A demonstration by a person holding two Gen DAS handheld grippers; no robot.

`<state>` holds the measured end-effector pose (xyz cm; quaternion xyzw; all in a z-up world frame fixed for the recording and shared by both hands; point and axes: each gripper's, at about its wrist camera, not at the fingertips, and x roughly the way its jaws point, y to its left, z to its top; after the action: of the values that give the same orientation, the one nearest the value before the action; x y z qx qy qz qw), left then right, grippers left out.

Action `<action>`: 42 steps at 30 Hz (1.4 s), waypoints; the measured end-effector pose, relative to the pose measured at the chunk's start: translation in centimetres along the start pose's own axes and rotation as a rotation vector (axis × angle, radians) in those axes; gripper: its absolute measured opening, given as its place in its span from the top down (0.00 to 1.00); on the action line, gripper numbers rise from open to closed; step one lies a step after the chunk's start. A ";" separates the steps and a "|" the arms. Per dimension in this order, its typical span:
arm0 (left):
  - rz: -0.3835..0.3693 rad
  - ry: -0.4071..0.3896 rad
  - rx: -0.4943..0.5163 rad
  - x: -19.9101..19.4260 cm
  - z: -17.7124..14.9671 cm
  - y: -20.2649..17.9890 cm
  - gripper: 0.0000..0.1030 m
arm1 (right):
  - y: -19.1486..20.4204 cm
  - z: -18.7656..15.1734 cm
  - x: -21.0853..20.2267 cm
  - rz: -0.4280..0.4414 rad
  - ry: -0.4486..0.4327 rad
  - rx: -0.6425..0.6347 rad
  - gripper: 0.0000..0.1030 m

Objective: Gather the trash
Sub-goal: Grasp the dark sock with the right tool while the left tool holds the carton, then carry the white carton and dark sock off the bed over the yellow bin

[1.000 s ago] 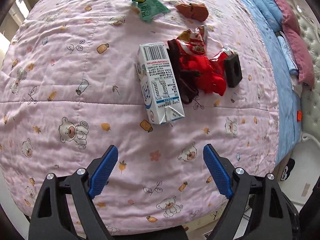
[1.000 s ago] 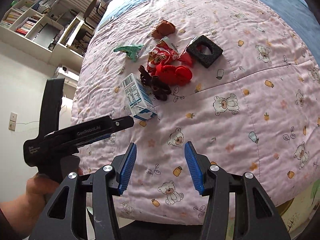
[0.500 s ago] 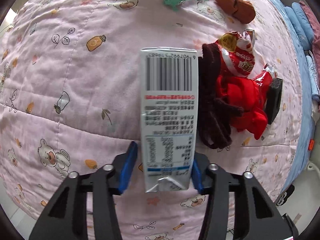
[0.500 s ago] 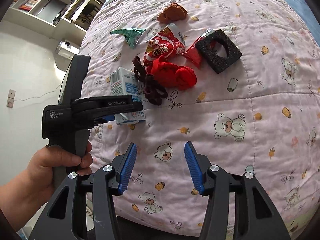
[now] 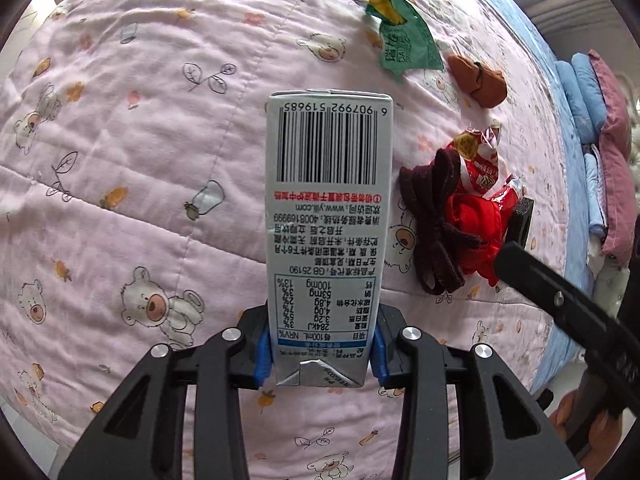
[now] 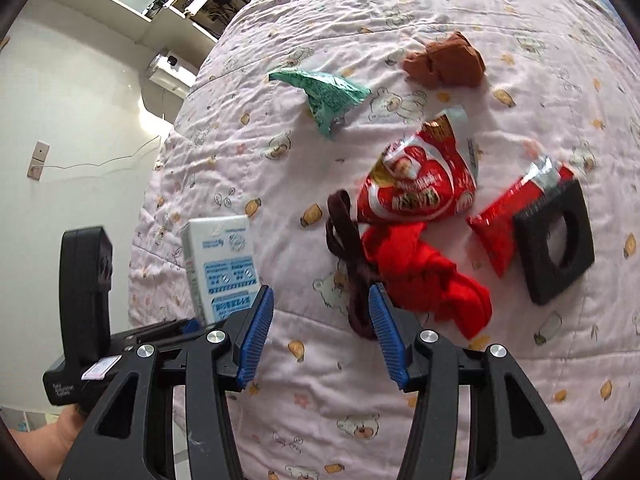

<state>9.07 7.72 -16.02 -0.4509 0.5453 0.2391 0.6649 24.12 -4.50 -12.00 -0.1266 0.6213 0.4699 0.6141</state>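
Left gripper (image 5: 320, 354) jaws closing on the milk carton (image 5: 326, 220), pads touching it; right gripper (image 6: 320, 336) half-open, empty, above the brown ribbon (image 6: 352, 264).

Bed covered by a pink quilt (image 6: 280, 168) printed with bears. Landmark: red cloth bundle (image 6: 424, 276). A dark brown ribbon (image 6: 348, 256) lies touching its left side; a red snack wrapper (image 6: 420, 184) just above it; a black foam square (image 6: 556, 240) to its right, over a second red wrapper (image 6: 500, 220). Farther up lie a green wrapper (image 6: 324, 92) and a brown cloth (image 6: 444, 60).
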 end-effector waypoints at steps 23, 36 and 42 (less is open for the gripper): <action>-0.092 -0.023 -0.107 -2.5 -2.2 3.0 0.63 | 1.6 2.5 4.1 -0.002 0.034 -0.042 0.88; -0.137 0.094 0.228 -5.2 -5.9 -1.9 0.63 | 2.1 -4.8 -6.3 0.034 -0.132 0.135 0.88; -0.147 0.174 0.429 -5.2 -9.5 -4.9 0.63 | 0.2 -12.3 -9.9 -0.004 -0.218 0.305 0.88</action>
<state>6.65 -1.88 -9.44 -0.3568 0.6047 0.0288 0.7115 18.13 -17.65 -5.63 0.0183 0.6150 0.3799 0.6908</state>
